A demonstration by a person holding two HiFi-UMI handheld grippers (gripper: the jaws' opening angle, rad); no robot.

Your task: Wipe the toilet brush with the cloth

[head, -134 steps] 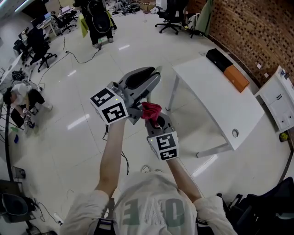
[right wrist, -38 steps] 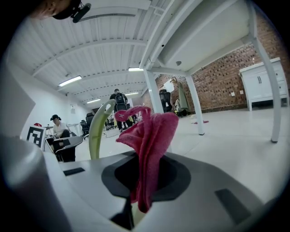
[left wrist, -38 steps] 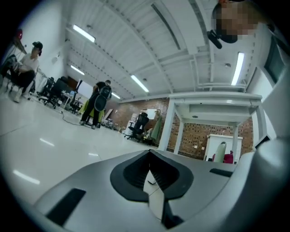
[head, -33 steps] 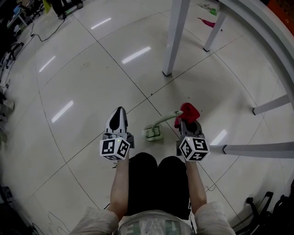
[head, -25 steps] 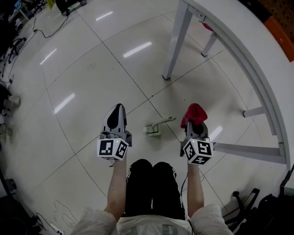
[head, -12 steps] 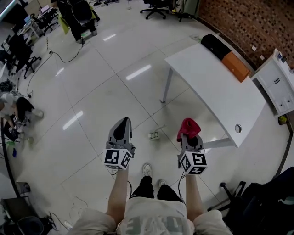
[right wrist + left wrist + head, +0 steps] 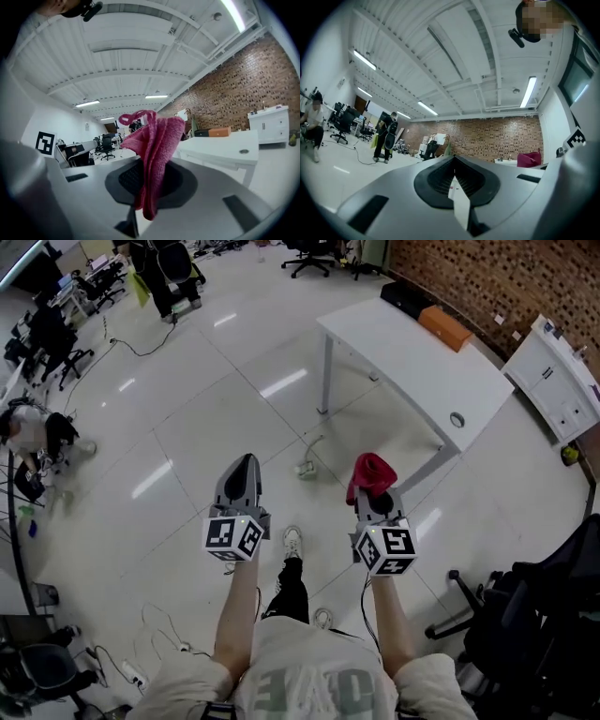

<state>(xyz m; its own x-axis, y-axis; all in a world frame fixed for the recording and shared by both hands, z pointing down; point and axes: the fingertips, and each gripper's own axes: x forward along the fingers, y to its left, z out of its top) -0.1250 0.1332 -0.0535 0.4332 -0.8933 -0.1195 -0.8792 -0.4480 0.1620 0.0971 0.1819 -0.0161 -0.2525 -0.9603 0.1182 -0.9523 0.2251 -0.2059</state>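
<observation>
Plainly, both grippers are being held out side by side in front of the person, high above the pale tiled floor (image 7: 187, 427), with the 2 marker cubes facing the head camera. The left gripper (image 7: 243, 465) is showing its jaws clenched together, with nothing between them. The right gripper (image 7: 373, 491) is grasping the red cloth (image 7: 369, 472), which is bunching up over the jaw tips and hanging in folds between them. The toilet brush (image 7: 307, 468) is lying on the floor, appearing in the head view between the 2 grippers and a little beyond them, well apart from both grippers and from the cloth. It is small in this view, but its pale head seems to be pointing toward the person and its thin handle toward the desk (image 7: 412, 371). That white desk is standing beyond the brush to the right, carrying a black box (image 7: 405, 298) and an orange box (image 7: 444, 326) at its far end. A white cabinet (image 7: 558, 381) is standing against the brick wall, and 1 of the person's shoes (image 7: 292, 542) is showing on the floor below the grippers.
</observation>
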